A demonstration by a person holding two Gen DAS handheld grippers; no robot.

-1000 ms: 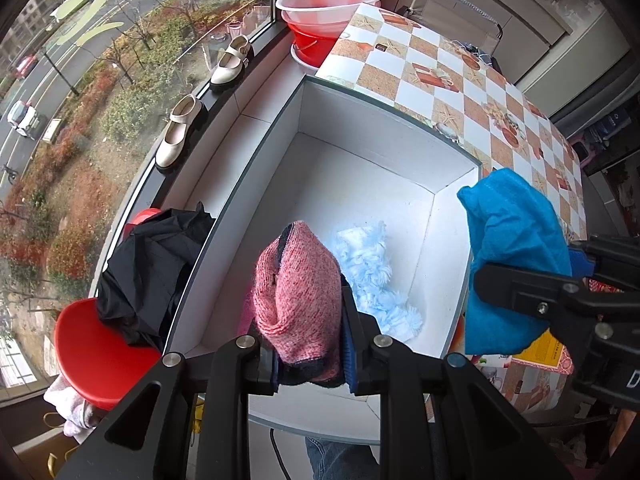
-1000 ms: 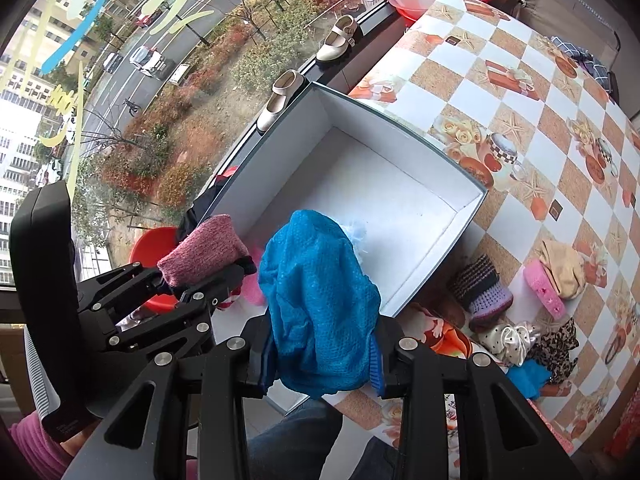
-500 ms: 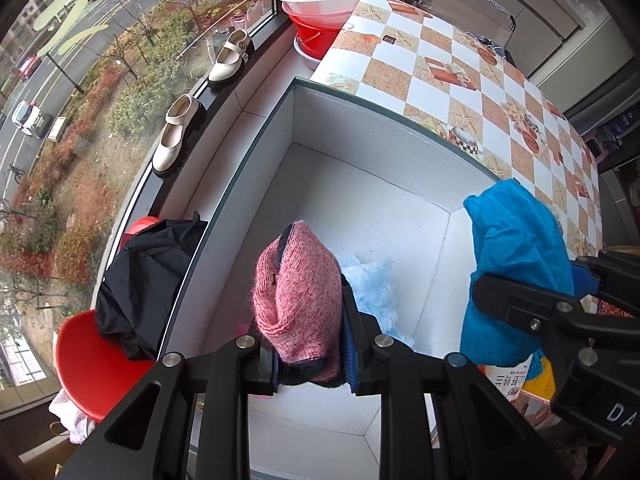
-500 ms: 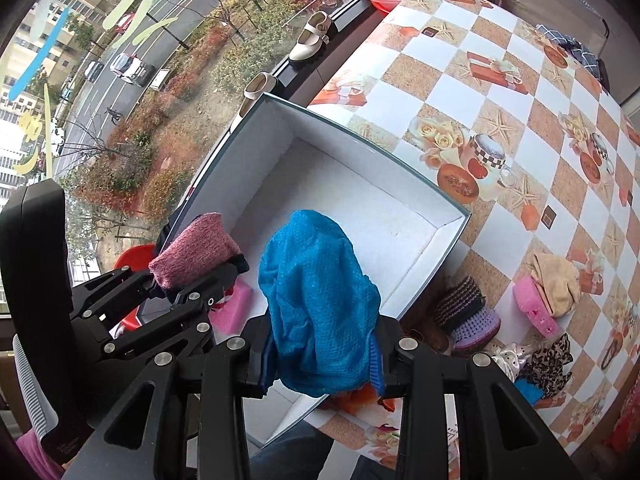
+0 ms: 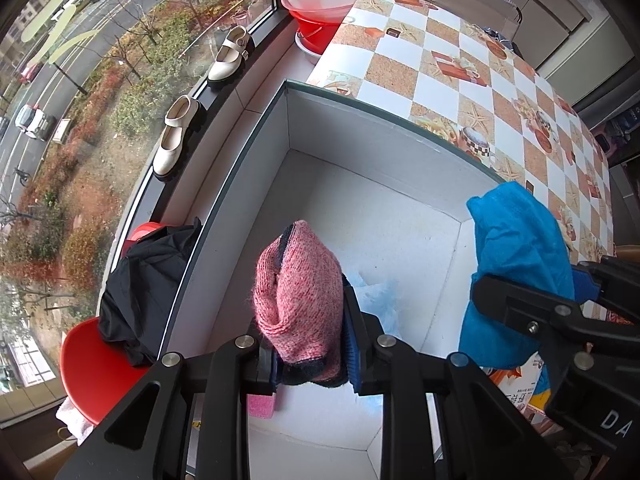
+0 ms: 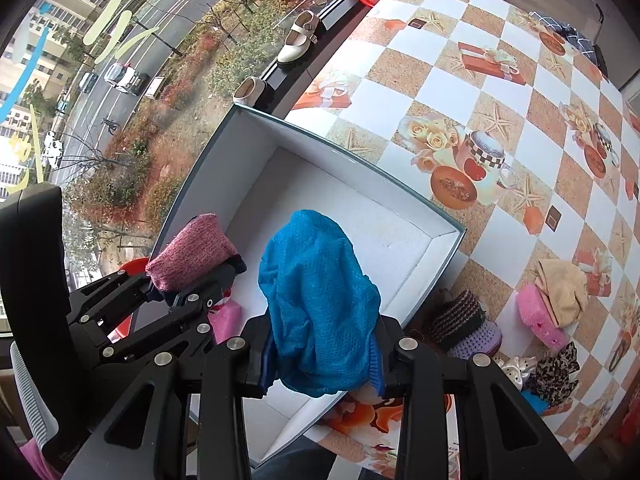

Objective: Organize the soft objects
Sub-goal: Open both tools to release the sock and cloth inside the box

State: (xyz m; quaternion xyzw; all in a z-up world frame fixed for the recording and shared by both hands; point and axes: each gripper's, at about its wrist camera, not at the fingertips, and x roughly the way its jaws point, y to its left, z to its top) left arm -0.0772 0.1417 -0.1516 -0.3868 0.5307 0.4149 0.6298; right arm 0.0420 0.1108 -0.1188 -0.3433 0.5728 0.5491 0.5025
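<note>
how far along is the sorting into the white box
Done: a pale blue fluffy piece and a pink item lie in the white box. In hand: left gripper grips a pink knit, right gripper a blue mesh cloth, both over the box. Left: the pile on the table.

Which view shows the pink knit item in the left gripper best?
The left wrist view: the pink knit item fills the centre, clamped in the left gripper above the white box. The right wrist view shows it smaller, from the side, at the left.
</note>
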